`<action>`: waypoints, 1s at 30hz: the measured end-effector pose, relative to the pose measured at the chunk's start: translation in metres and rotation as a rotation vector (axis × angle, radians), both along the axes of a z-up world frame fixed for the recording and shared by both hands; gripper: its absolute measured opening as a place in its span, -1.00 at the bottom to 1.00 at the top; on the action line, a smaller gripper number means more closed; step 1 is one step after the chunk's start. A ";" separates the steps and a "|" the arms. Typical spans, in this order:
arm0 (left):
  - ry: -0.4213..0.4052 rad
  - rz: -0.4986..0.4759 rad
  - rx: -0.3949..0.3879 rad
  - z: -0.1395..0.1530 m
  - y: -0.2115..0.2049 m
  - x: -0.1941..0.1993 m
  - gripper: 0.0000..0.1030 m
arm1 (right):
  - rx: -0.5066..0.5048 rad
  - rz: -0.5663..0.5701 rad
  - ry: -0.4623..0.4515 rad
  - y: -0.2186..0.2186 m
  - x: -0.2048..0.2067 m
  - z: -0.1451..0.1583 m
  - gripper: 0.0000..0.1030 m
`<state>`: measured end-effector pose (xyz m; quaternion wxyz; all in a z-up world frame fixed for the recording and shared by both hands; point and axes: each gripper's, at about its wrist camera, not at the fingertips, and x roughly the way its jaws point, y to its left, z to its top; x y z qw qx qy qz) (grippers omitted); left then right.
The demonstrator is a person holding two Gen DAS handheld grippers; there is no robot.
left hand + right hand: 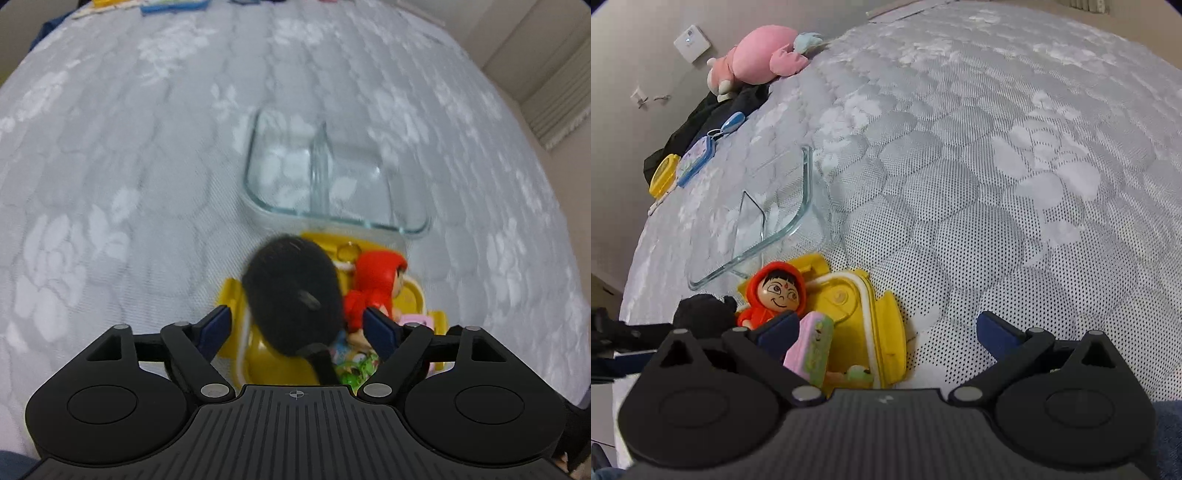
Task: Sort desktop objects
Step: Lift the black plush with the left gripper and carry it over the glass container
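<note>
Your left gripper [297,328] hangs over the yellow box [258,354], jaws released, the black fuzzy ball [291,295] loose between them. Your right gripper [886,332] is released too. The red-hooded doll [774,291] lies in the box; the glass dish [332,177] sits just beyond on the bed [997,166].

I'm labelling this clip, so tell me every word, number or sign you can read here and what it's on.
No readable words or numbers in either view.
Pink block: printed green pattern, no legible text.
Colourful printed item in the yellow tray: too blurred to read.
White wall plate: too small to tell.
</note>
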<state>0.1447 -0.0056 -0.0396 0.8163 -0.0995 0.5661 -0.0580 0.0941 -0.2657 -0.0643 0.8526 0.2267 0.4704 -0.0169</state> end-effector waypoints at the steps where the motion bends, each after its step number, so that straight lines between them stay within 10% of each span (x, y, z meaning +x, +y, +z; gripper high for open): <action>1: 0.008 0.003 0.014 -0.004 -0.004 0.003 0.67 | 0.001 0.002 0.004 0.000 0.000 0.000 1.00; 9: 0.031 0.061 -0.019 -0.017 0.007 0.017 0.21 | -0.011 0.015 0.000 0.003 -0.001 0.000 1.00; 20: -0.233 -0.065 -0.003 0.085 0.008 0.059 0.23 | 0.006 0.003 0.003 0.001 -0.002 -0.001 1.00; 30: -0.162 -0.205 0.131 0.036 -0.017 0.121 0.25 | -0.014 0.010 0.008 0.004 0.002 -0.006 1.00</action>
